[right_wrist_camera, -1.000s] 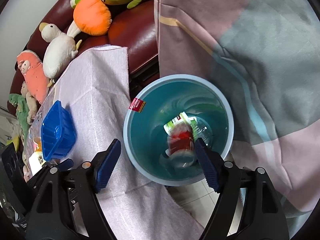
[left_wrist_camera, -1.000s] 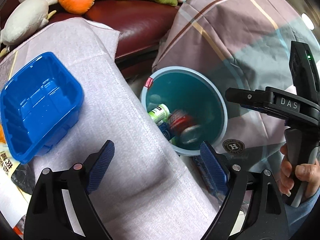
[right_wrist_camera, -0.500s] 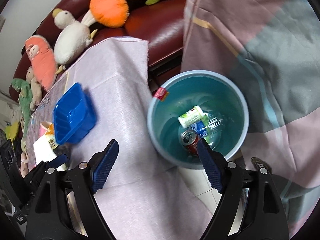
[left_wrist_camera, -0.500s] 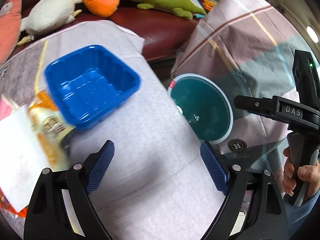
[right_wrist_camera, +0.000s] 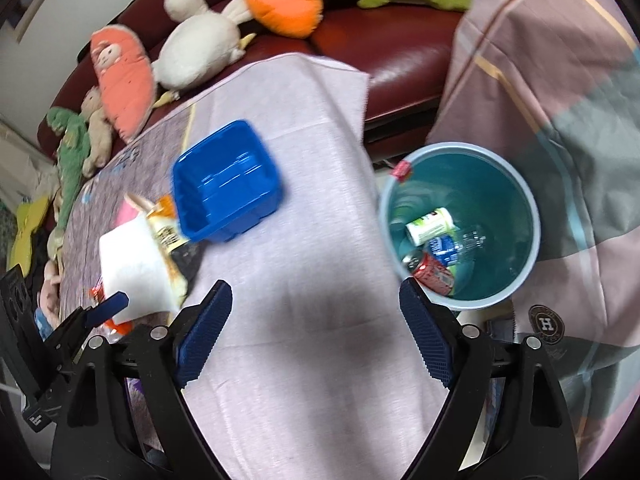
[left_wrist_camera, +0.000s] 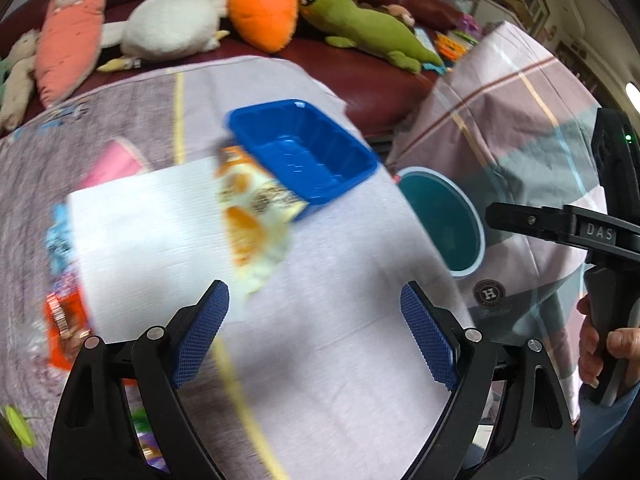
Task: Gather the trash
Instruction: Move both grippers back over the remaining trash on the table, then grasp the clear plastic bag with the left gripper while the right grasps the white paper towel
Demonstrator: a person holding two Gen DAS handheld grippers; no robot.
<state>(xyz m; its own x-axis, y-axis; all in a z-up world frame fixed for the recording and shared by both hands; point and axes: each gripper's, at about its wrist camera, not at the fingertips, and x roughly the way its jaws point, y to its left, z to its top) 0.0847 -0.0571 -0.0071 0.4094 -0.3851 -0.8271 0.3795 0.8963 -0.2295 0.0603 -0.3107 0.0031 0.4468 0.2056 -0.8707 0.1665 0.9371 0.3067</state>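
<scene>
Overhead, both tongs gape empty, right tongs (right_wrist_camera: 316, 332) opening, left tongs (left_wrist_camera: 315, 336) above the cloth-covered table (left_wrist_camera: 340, 280) by a plush-strewn sofa (left_wrist_camera: 360, 76)

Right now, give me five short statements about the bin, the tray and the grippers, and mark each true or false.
1. The red can lies inside the teal bin. True.
2. The blue tray holds a bottle. False: nothing is visible inside it.
3. The right gripper is gripping a can. False: nothing is between its pads, and its jaws are opening.
4. The white paper lies on the table cloth beside the blue tray. True.
5. The left gripper is clamped on the snack wrapper. False: its jaws stand wide with nothing between them; the wrapper lies on the table against the tray.
</scene>
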